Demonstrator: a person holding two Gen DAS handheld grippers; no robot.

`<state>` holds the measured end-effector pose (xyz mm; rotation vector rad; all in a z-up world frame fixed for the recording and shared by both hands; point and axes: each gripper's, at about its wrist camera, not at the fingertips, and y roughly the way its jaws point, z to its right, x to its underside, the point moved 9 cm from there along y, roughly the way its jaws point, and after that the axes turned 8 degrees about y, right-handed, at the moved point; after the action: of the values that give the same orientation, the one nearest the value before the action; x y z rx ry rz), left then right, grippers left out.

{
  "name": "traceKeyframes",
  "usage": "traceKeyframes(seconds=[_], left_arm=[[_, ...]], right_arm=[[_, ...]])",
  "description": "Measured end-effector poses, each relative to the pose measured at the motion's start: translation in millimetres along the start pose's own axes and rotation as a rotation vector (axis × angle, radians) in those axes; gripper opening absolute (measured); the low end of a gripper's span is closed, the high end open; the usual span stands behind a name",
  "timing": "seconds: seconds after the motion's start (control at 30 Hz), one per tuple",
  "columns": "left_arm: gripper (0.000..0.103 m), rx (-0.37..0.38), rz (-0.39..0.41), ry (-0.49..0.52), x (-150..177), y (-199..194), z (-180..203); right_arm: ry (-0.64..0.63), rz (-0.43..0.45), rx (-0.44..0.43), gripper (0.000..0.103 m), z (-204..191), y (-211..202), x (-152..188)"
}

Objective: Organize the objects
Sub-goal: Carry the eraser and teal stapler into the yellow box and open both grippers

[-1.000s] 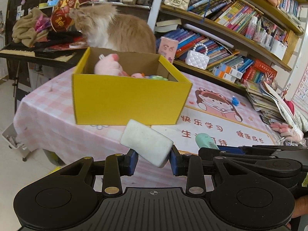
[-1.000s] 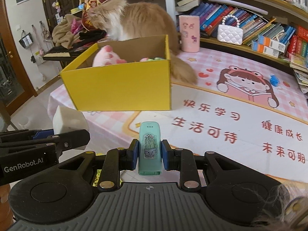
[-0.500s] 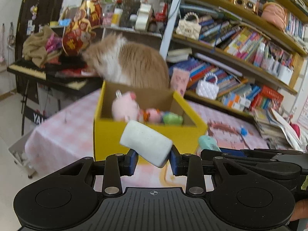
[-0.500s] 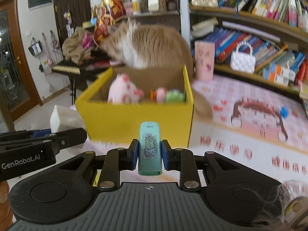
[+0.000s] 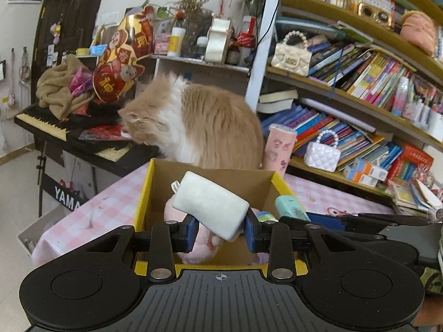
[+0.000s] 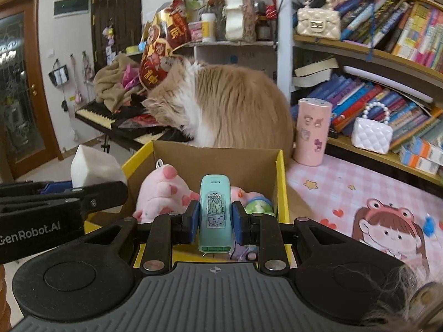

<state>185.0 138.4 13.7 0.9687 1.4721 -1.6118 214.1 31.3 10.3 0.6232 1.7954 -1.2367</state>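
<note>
A white block [image 5: 211, 205] is pinched tilted between the left gripper [image 5: 220, 231] pads, held over the open yellow box [image 5: 142, 202]. A mint stapler-like thing [image 6: 215, 213] is clamped upright in the right gripper [image 6: 214, 222], just beside the left one, also above the box. Inside, one pink plush [image 6: 162, 193] and maybe two smaller toys are seen, hard to count. One fluffy orange cat [image 5: 199, 130] is parked right behind the box, one pink tumbler [image 6: 311, 131] beside it.
</note>
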Motion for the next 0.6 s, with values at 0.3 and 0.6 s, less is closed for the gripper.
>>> traceKeyframes(seconds=[0.3,0.6], left_arm=[[0.032,-0.043,-0.132,-0.032,20.2,52.6,-4.1],[0.033,-0.061,-0.163,-0.008,25.2,68.9,5.4]], right_arm=[[-0.082,-0.127,-0.031,0.023,14.9,59.8,13.0],[-0.159,-0.161,-0.040,0.023,23.8,81.6,18.5]])
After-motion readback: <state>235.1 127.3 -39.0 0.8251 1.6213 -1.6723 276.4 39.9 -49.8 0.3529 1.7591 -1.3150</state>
